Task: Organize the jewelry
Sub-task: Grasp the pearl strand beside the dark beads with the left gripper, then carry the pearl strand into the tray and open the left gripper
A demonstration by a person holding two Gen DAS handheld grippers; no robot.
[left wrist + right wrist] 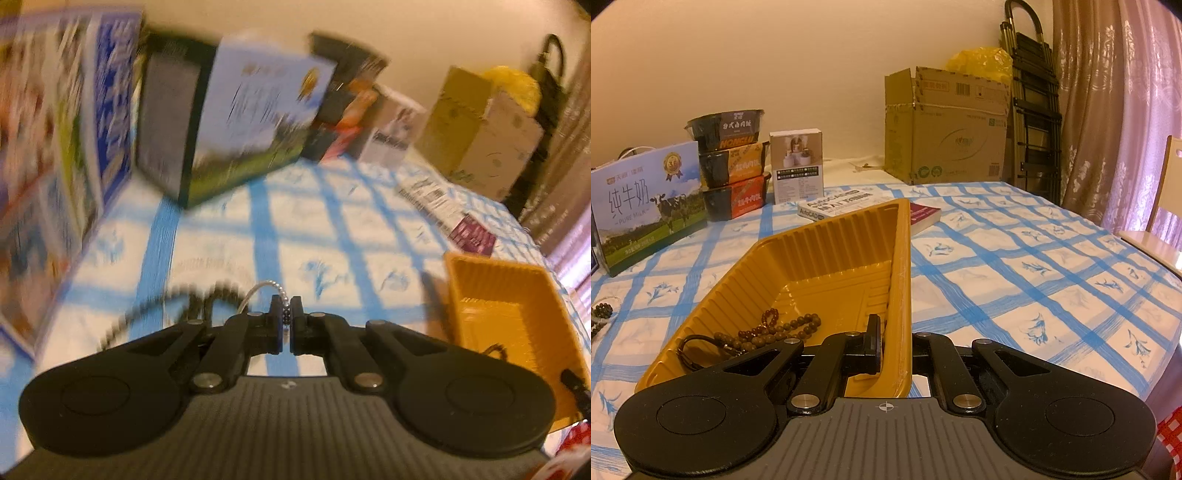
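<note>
**Left gripper pinching a beaded strand, right gripper clamped on the tray wall**

From my left wrist camera I see the left gripper with its two black fingers drawn almost together on a thin strand of small silvery and dark beads. The strand arches up out of the fingertips and curves back to the left. Behind it a dark beaded loop trails off to the left; the picture is smeared by motion there, so I cannot tell whether that loop is part of the same piece or lies on the cloth. The gripper hangs above the white tablecloth with blue checks and blue flower prints. The ribbed orange-yellow plastic tray sits to the right of this gripper, apart from it.

My right wrist camera is sharp. The right gripper straddles the tray's right-hand wall, one black finger inside the tray against the wall; the outer finger is hidden behind the rim, so the gripper looks clamped on that wall. On the tray floor, just left of the inner finger, lies a string of round brown wooden beads, and beside it, nearer the tray's left wall, a dark cord bracelet. More dark beads lie on the cloth at the far left edge.

Past the tray lie a white AutoCAD book, a milk carton box with a cow picture, three stacked instant rice bowls and an open cardboard box.
</note>
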